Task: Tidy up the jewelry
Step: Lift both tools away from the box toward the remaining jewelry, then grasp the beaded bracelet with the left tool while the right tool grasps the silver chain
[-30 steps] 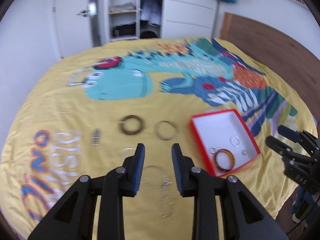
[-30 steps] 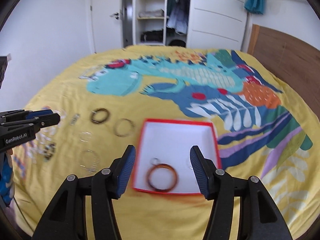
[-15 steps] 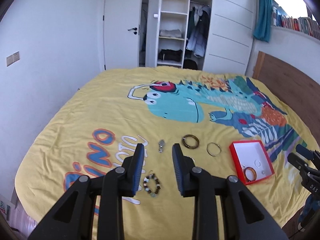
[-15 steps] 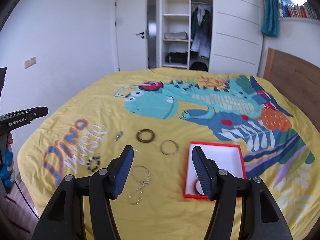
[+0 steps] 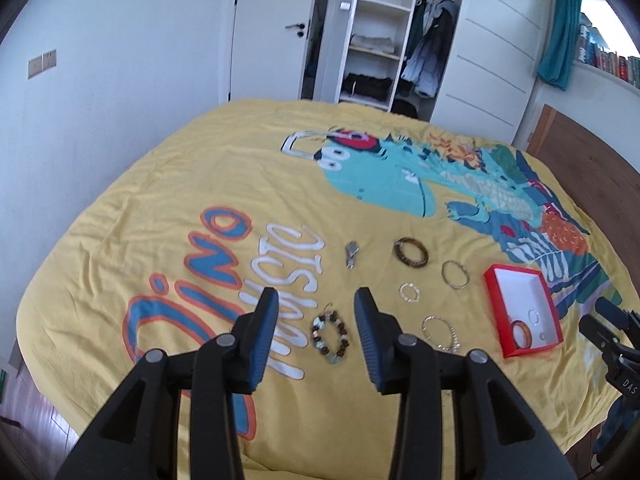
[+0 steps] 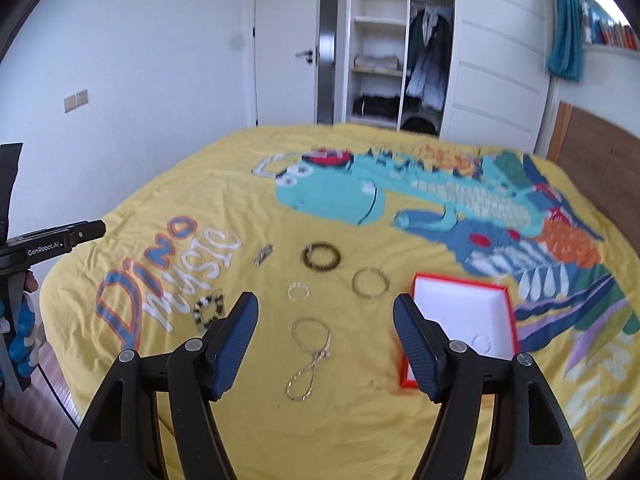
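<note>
A bed (image 5: 168,200) fills both views, spread with a yellow cover (image 6: 248,184) printed with a teal dinosaur (image 5: 384,180) and the words "Dino Music". Behind it stand a white wardrobe (image 6: 384,40) with open shelves and hanging clothes, and a closed door (image 5: 272,32).

Both tongs hover above the near edge of the bed. The left tongs (image 5: 316,320) have just been opening; the jaws stand apart with nothing between them, and the bead bracelet (image 5: 330,336) lies on the cover below the gap. The right tongs (image 6: 325,322) have also just been opening and stand wide apart, empty, above the chain (image 6: 310,354).

A red box (image 5: 522,312) with a white inside sits on the cover to the right of the loose pieces. In it lie an orange bangle (image 5: 522,334) at the near corner and, beside it, a small ring (image 5: 534,315).

Loose on the cover, left of the box: a dark bangle (image 5: 411,253), a thin metal bangle (image 5: 455,274) near the box, a small pale ring (image 5: 410,292) between them and the chain, and a small silver piece (image 5: 351,254) by the lettering.
</note>
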Demonstrator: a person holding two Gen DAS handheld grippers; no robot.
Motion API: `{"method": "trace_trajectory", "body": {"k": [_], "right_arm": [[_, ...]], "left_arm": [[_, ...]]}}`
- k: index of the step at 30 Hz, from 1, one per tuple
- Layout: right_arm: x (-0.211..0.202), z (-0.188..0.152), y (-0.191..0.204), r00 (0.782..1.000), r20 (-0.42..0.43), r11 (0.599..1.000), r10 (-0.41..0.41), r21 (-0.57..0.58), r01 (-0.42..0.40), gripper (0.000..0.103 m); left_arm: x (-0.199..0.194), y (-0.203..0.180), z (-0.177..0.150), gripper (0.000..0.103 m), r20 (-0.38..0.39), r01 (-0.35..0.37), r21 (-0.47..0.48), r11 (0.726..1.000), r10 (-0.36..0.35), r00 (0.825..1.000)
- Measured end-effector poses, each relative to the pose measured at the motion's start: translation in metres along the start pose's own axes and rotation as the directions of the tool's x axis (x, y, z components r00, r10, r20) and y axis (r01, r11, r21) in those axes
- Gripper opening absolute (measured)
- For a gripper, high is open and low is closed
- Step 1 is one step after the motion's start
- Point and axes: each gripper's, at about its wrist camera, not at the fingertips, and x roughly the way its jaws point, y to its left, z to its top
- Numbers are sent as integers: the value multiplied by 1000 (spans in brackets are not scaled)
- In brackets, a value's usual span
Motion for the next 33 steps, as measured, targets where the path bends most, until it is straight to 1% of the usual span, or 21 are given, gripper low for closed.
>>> {"method": "trace_trajectory", "body": {"k": [4,8,16,17,18,20,23,26,29,33], "right_arm": [[37,-18,-1,997,-75,1000,17,21,-15,69],[71,-35,-3,989,-141,999,36,37,-31,69],[132,-62,-7,965,-248,996,82,65,-68,69],[138,-65,-8,962,-258,995,88,70,-73,69],[146,-69,-8,958,-271,994,98,76,-80,69],[158,-74,-9,952,-288,993,109,84,-88,69],[173,-81,-12,943,-308,990,127,105,-98,69],[185,-87,-14,937,-320,987,140,119,-106,69],[195,-90,-16,932,-330,985,149,129,-112,69],[210,-95,-18,923,-348,982,163,145,-118,69]], "left_arm": [[34,7,-17,38,-67,-7,-14,1000,6,998],[71,9,-35,38,-127,-4,-32,999,0,992],[131,-5,-67,38,-227,29,-46,999,-39,973],[136,-7,-69,39,-235,31,-49,998,-42,971],[143,-9,-71,44,-245,35,-50,998,-46,968],[151,-11,-73,53,-252,41,-49,998,-53,966],[163,-17,-74,53,-264,62,-50,997,-72,962],[176,-22,-75,53,-277,61,-43,997,-70,958],[190,-23,-77,53,-296,48,-43,998,-59,954],[209,-23,-83,53,-324,12,-25,1000,-19,946]]}}
